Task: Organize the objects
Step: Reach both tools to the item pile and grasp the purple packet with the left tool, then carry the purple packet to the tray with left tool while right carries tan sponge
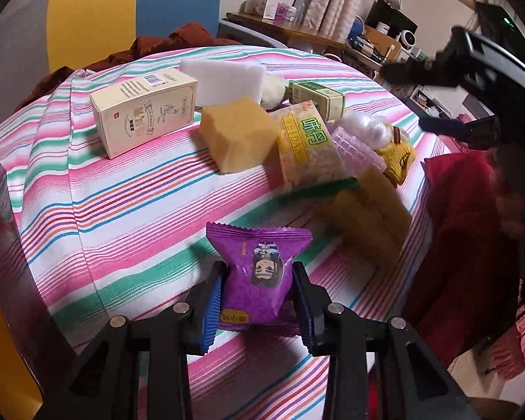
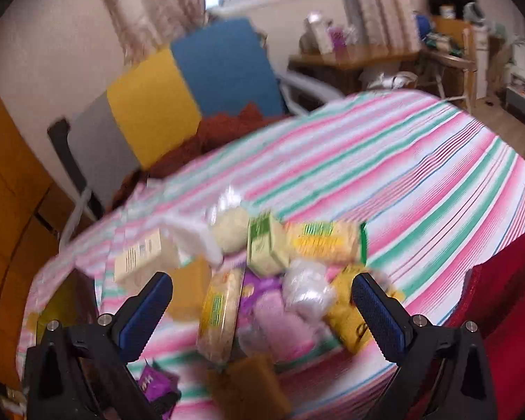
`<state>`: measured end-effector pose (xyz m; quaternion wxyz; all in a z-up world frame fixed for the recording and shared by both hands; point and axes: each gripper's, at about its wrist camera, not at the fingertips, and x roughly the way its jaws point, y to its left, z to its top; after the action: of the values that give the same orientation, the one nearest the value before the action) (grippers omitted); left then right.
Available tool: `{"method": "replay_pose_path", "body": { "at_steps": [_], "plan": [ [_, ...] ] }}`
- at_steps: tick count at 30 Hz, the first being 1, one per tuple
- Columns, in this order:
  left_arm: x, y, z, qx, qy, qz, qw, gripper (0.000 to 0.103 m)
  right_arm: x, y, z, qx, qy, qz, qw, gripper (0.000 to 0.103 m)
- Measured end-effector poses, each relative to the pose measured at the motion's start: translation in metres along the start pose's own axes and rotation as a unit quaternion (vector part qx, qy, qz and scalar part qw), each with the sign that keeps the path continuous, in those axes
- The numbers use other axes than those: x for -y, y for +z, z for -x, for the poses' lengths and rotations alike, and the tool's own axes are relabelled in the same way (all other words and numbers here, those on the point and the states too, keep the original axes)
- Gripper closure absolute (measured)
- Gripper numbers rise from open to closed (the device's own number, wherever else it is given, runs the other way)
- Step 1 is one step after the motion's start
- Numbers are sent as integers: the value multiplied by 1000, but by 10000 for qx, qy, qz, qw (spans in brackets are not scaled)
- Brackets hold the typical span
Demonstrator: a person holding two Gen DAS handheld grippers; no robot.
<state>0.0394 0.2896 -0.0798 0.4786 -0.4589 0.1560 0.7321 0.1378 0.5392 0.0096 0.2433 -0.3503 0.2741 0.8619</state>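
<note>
My left gripper (image 1: 259, 280) is shut on a purple snack packet (image 1: 259, 273), held just above the striped tablecloth (image 1: 122, 217). Beyond it lie a cream box (image 1: 143, 112), a yellow sponge block (image 1: 238, 133), a yellow MEIDAN snack bag (image 1: 308, 147), a white foam block (image 1: 227, 77) and a small green box (image 1: 318, 94). My right gripper (image 2: 262, 294) is open and empty, hovering above the pile; it also shows at the right edge of the left wrist view (image 1: 448, 98). The right wrist view is blurred; in it a purple packet (image 2: 154, 381) shows at the lower left.
A second sponge with a green face (image 1: 367, 210), a pink item (image 1: 353, 147), a clear plastic bag (image 1: 367, 126) and a yellow knitted thing (image 1: 399, 157) crowd the pile's right side. A red cloth (image 1: 465, 217) hangs at the table's right edge. A chair (image 2: 178, 91) stands behind.
</note>
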Motion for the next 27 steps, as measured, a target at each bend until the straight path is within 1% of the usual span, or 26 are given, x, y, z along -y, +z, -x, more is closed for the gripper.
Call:
{"method": "replay_pose_path", "body": {
  "at_steps": [2, 3, 4, 6, 9, 10, 12, 13, 14, 15, 16, 17, 22, 25, 27],
  "plan": [
    [5, 3, -5, 7, 2, 5, 10000, 67, -8, -5, -8, -494, -97, 204, 9985, 0],
    [4, 2, -5, 14, -7, 9, 10000, 67, -15, -11, -15, -863, -116, 393, 9954, 0],
    [2, 1, -3, 21, -11, 14, 10000, 67, -20, -15, -19, -1106, -138, 526, 9924, 0],
    [0, 1, -3, 29, -35, 49, 10000, 67, -34, -31, -33, -1709, -227, 993, 9800, 0],
    [-2, -1, -1, 61, -56, 25, 10000, 67, -49, -43, -46, -2136, -544, 1475, 9642, 5],
    [-3, -2, -1, 83, -70, 23, 9999, 67, -51, -46, -49, -2228, -630, 1572, 9600, 8],
    [-3, -2, 0, 106, -100, 15, 9999, 68, -51, -52, -53, -2363, -821, 1715, 9529, 17],
    [-3, -2, 2, 122, -110, 14, 9999, 68, -50, -54, -55, -2425, -861, 1715, 9510, 29],
    [-3, -2, 4, 155, -161, 28, 9997, 68, -49, -58, -58, -2511, -899, 1723, 9483, 33],
    [-3, -3, 8, 196, -202, 22, 9996, 68, -48, -60, -59, -2541, -859, 1715, 9480, 35],
    [0, -3, 10, 211, -179, 15, 9996, 68, -49, -62, -60, -2546, -851, 1730, 9476, 40],
    [2, -3, 14, 250, -182, -2, 9995, 68, -49, -63, -59, -2549, -810, 1729, 9479, 48],
    [7, -5, 41, 462, -282, -75, 9985, 68, -45, -70, -44, -2536, -617, 1702, 9502, 49],
    [10, -5, 62, 679, -306, -129, 9971, 68, -40, -76, -23, -2481, -232, 1608, 9550, 49],
    [12, -2, 73, 818, -296, -77, 9962, 68, -39, -80, -12, -2387, -94, 1601, 9578, 49]
  ]
}}
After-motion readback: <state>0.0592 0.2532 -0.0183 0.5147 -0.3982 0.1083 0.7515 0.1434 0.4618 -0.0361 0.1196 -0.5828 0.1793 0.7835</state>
